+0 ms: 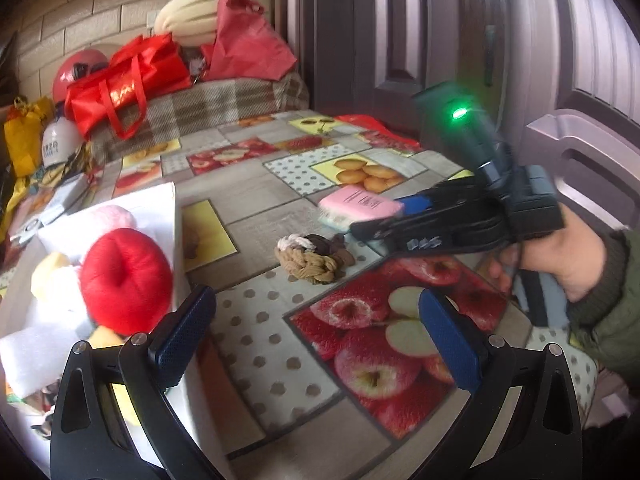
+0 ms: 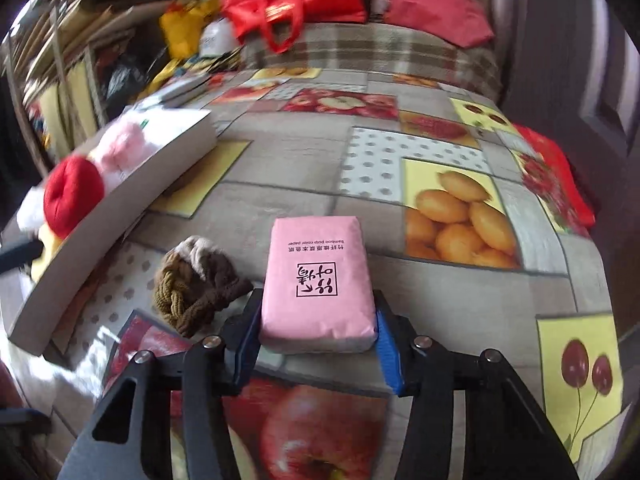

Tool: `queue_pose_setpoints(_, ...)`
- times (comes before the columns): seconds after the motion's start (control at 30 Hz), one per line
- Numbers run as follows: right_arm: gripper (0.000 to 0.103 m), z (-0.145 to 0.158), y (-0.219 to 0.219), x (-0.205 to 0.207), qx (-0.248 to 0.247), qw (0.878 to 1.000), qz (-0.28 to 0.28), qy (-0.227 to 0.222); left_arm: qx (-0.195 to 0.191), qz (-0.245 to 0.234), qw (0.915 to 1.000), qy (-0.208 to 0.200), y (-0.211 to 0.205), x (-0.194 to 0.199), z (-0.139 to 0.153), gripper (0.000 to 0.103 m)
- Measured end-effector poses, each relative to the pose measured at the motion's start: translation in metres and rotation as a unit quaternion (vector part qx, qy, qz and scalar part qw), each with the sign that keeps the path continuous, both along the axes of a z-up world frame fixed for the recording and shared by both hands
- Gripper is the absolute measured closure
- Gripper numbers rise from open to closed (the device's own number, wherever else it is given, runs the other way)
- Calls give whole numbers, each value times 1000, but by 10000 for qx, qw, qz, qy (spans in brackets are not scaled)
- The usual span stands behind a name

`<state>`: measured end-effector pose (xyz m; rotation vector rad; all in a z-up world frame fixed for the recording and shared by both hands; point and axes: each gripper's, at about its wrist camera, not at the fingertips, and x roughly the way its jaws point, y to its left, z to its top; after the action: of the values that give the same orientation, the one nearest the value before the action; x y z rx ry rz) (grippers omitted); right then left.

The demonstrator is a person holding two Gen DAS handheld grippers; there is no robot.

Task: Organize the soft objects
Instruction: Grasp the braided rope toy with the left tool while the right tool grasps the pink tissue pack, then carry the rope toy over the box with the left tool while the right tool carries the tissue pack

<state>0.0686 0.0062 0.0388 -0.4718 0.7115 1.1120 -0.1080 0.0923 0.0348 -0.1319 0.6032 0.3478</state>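
A pink tissue pack [image 2: 318, 284] lies between my right gripper's [image 2: 316, 330] blue pads, which press its sides; the gripper is shut on it. In the left wrist view the same pack [image 1: 358, 204] sits at the tip of the right gripper [image 1: 380, 218]. A brown braided knit piece [image 1: 314, 258] lies on the fruit-print tablecloth [image 1: 256, 320], also seen in the right wrist view [image 2: 196, 282] just left of the pack. My left gripper [image 1: 316, 336] is open and empty above the cloth. A white box [image 1: 170, 216] at left holds a red yarn ball [image 1: 126, 280], a pink ball [image 2: 120, 146] and yellow soft things.
Red bags [image 1: 128, 76], a pink helmet [image 1: 78, 70], a cream pillow [image 1: 188, 16] and a plaid cloth [image 1: 224, 100] crowd the back. A yellow bag [image 1: 24, 132] stands at far left. A red cloth [image 2: 556, 176] hangs at the table's right edge. A door [image 1: 400, 20] is behind.
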Motion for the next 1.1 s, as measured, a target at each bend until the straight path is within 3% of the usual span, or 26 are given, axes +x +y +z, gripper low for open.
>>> queue_pose_setpoints(0.13, 52, 4, -28, 36, 638, 9930, -547, 831, 47, 371, 9989, 281, 10, 40, -6, 1)
queue_pose_setpoints(0.23, 52, 4, -40, 48, 929, 9862, -713, 1172, -93, 574, 9962, 651, 24, 69, -14, 5)
queue_pose_setpoints(0.3, 52, 5, -41, 48, 1008, 9845, -718, 1244, -271, 614, 9943, 833, 32, 80, -20, 15)
queue_pose_setpoints(0.37, 52, 6, -41, 47, 1027, 9844, -679, 1258, -407, 539, 9922, 1045, 36, 88, -26, 44)
queue_pose_setpoints(0.5, 52, 8, -41, 45, 1082, 9846, -632, 1219, -508, 242, 9925, 1082, 33, 89, -28, 60)
queue_pose_setpoints(0.63, 52, 11, -46, 42, 1214, 9846, -624, 1096, -218, -65, 9972, 708, 17, 80, -18, 67)
queue_pose_setpoints(0.87, 52, 31, -68, 23, 1893, 9789, -649, 426, 565, -234, 9978, -274, -16, 40, 3, 67)
queue_pose_setpoints(1.1, 52, 38, -74, 2, 2131, 9751, -619, -12, 633, -242, 9925, -1017, -21, 2, 21, 67)
